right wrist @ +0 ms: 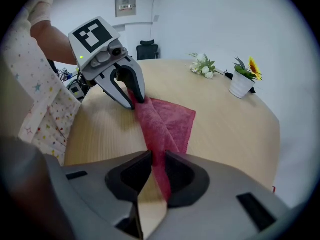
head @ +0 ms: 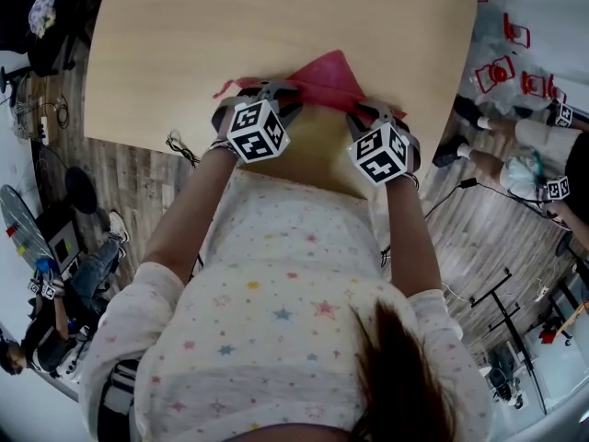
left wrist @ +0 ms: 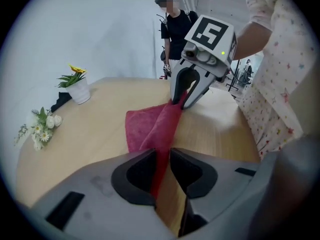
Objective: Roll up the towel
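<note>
Currently: left tongs (left wrist: 162, 156) and right tongs (right wrist: 155, 159) each clamp the near edge of the towel (head: 327, 74), at the table (head: 230, 35) side by the person. Risk: thin bite slips, or uneven pull skews the roll.

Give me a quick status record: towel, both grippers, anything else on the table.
towel: red, far part flat on the table, near edge pulled up into a ridge between the grippers, not rolled yet
left gripper: jaws closed on the near edge, left end
right gripper: jaws closed on the same edge, right end
other items: flower pot and flower sprig at the far side, apart from the towel
</note>
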Demonstrator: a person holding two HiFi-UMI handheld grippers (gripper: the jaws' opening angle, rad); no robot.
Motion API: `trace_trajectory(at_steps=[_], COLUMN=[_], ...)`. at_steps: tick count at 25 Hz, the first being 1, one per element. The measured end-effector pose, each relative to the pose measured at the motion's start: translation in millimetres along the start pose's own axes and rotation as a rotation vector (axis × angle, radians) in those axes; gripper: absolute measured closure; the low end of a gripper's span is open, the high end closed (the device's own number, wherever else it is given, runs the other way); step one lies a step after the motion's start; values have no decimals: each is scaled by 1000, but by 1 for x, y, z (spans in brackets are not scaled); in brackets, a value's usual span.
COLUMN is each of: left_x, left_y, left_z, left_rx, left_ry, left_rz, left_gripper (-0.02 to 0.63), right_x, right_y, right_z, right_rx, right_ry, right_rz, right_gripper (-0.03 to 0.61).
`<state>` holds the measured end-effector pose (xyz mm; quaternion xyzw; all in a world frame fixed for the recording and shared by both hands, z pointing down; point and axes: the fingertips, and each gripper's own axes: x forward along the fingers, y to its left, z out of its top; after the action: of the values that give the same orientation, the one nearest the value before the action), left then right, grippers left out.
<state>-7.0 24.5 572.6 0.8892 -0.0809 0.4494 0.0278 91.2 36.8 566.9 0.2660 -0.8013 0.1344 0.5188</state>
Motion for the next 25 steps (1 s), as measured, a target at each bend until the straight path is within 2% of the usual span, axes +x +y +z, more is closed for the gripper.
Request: trace_trajectory(at_steps=[3, 5, 11, 15, 25], left_x=[2, 1, -10, -18, -18], left_y=[6, 3, -25, -34, 11], left_z=[1, 1, -5, -4, 13], left_rx=[5, -20, -77, -79, -114], left_ry=[14, 12, 22, 19, -23], left_rz=[20, -4, -111, -127, -45], left_gripper=[540, 563, 572, 571, 569], right_x=[-1, -3, -14, -20, -14], right_y=[-1, 2, 21, 27, -15], right_z=[2, 1, -5, -6, 2], right_rx=[-13, -16, -14, 14, 91], right_ry=[-1, 4, 19, 23, -12], right_rz=[-3, 14, 102, 141, 46], right_gripper=[523, 542, 543, 538, 519])
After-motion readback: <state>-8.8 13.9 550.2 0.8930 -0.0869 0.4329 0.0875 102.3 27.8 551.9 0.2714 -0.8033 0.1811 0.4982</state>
